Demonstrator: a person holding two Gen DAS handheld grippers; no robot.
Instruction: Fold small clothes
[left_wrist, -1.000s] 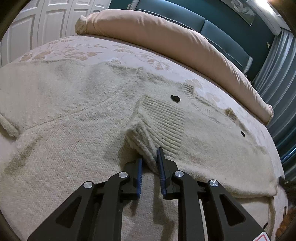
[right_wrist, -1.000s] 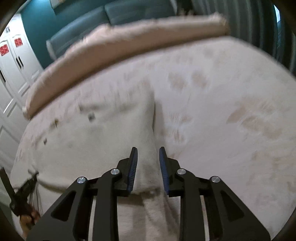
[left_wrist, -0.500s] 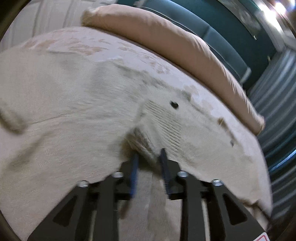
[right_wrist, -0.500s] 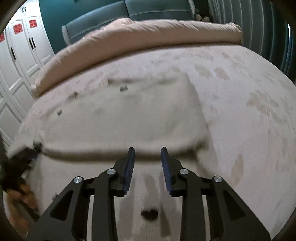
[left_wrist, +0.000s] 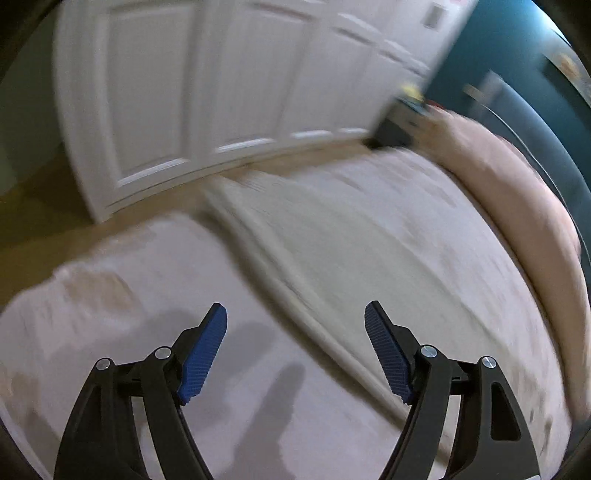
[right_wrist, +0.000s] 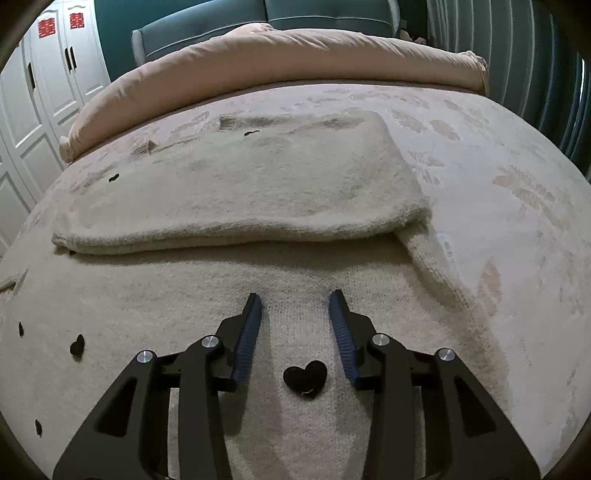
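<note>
Sweater (right_wrist: 236, 184) of soft, limp cream knit lies half-folded across the bed (right_wrist: 498, 155), best pinched at its thick near hem; left gripper (left_wrist: 295, 354) gapes wide and right gripper (right_wrist: 295, 325) part-open, both empty.

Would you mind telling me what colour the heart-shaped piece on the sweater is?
The heart-shaped piece is black, on the cream sweater; it shows best in the right wrist view.

I see the bed (right_wrist: 517, 155) spread with a pale cover printed with faint leaf shapes. A cream knitted sweater (right_wrist: 236, 184) lies flat on it, folded over on itself, with small black heart buttons (right_wrist: 306, 373) on the near layer. A rolled peach duvet (right_wrist: 280, 51) lies along the bed's far edge.
</note>
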